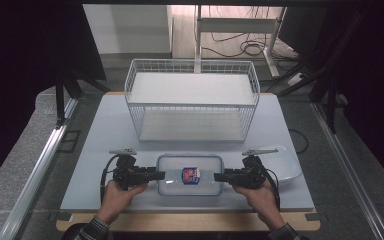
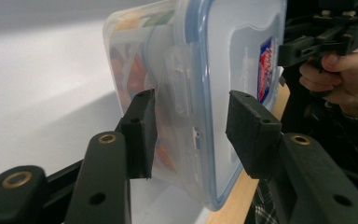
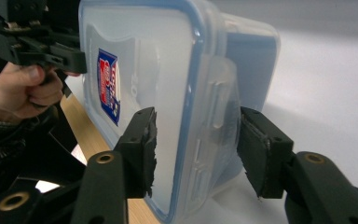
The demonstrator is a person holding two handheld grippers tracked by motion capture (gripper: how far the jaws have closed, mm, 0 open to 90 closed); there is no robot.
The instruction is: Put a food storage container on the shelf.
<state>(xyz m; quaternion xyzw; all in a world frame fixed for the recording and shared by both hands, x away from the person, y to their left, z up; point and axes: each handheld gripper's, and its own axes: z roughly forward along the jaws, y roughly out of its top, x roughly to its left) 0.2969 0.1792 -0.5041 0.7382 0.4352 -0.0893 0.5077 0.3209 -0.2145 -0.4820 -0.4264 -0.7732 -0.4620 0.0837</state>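
At the near edge of the table (image 1: pixel 95 150), the left gripper (image 1: pixel 161 175) meets one short end of a clear lidded food box (image 1: pixel 190 186), its jaws half-spread astride the end latch (image 2: pixel 179 81), pads (image 2: pixel 142 135) close on either side; whether they already press cannot be told. The box lies flat, its long axis running straight from one gripper to the other, with orange and green contents dimly visible through its wall. At the opposite end the right gripper (image 1: pixel 218 176) straddles the other latch (image 3: pixel 214 100) the same way. Beyond stands a white wire basket (image 1: pixel 192 102), nothing visible inside; a white dish (image 1: pixel 284 165) sits rightmost.
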